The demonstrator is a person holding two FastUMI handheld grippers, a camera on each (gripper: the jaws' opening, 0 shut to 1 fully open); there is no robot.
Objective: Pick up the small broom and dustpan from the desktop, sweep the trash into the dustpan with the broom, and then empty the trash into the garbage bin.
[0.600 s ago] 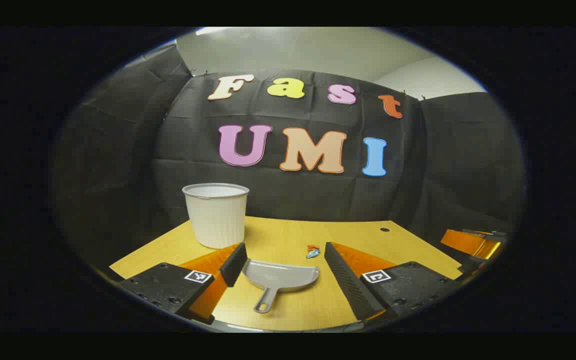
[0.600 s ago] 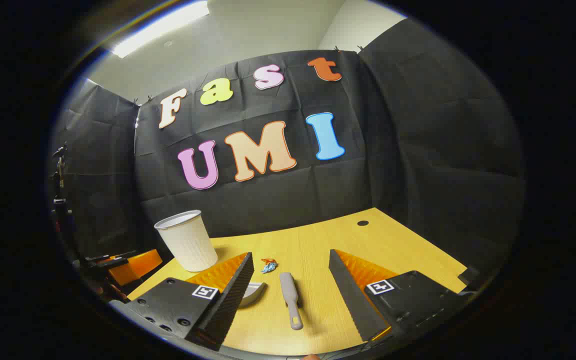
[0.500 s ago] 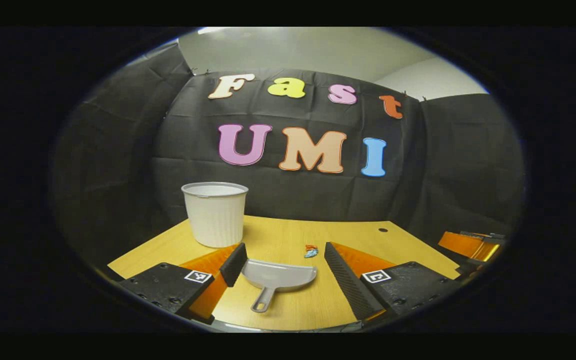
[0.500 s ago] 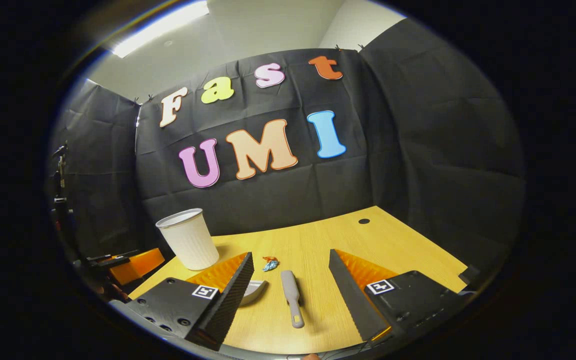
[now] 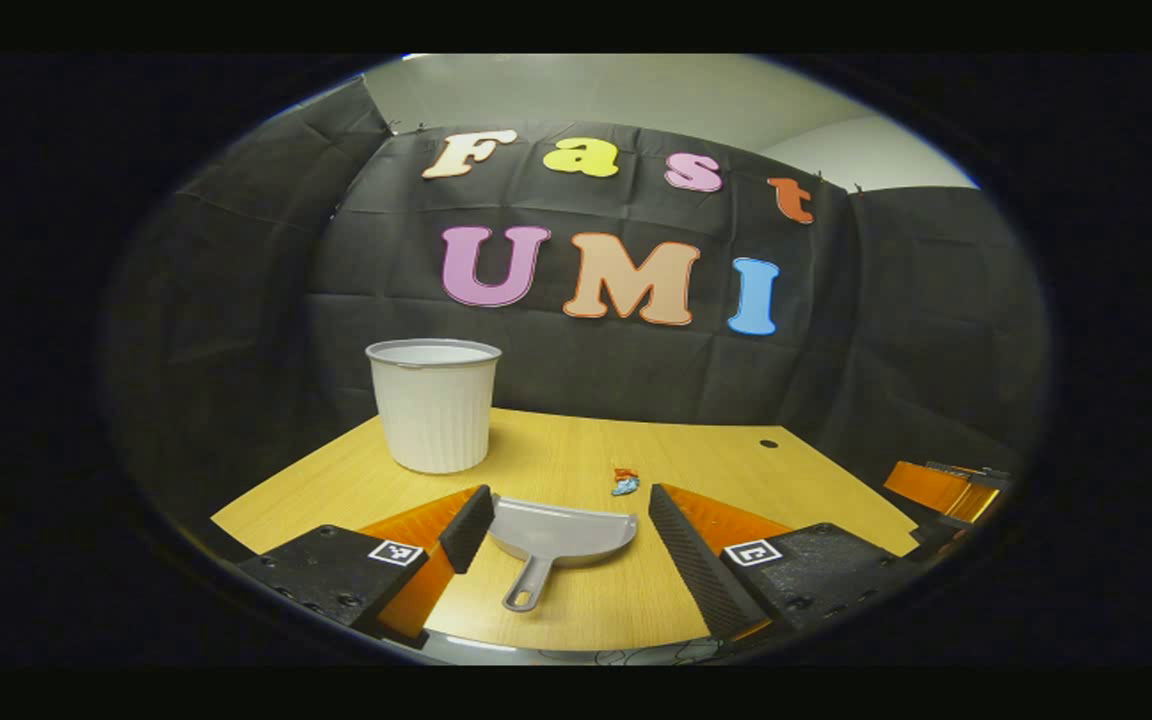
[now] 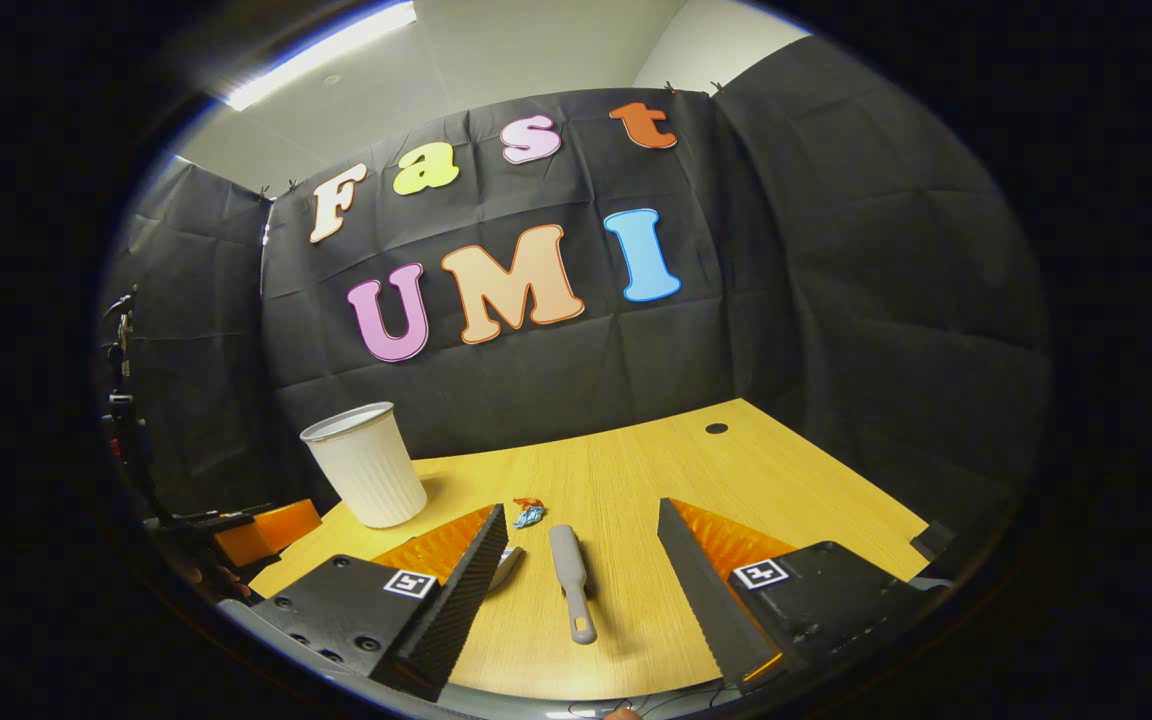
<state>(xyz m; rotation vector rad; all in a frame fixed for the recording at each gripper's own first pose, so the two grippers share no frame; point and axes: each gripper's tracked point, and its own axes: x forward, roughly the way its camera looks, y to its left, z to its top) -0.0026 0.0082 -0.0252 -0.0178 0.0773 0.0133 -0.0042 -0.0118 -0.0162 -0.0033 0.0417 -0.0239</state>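
A grey dustpan lies flat on the wooden desk, handle toward me, between the fingers of my open left gripper, which hovers just short of it. A small crumpled red and blue wrapper lies beyond the pan. In the right gripper view a grey small broom lies on the desk with its handle toward me, in front of my open right gripper. The dustpan's edge peeks past the right gripper's left finger, and the wrapper lies just beyond.
A white ribbed garbage bin stands upright at the desk's back left, also the bin in the right gripper view. A cable hole sits near the far right corner. The other gripper shows at the right edge.
Both grippers have moved forward and tipped down a little toward the desk; dustpan and broom now sit slightly higher between the fingers. Nothing on the desk has moved.
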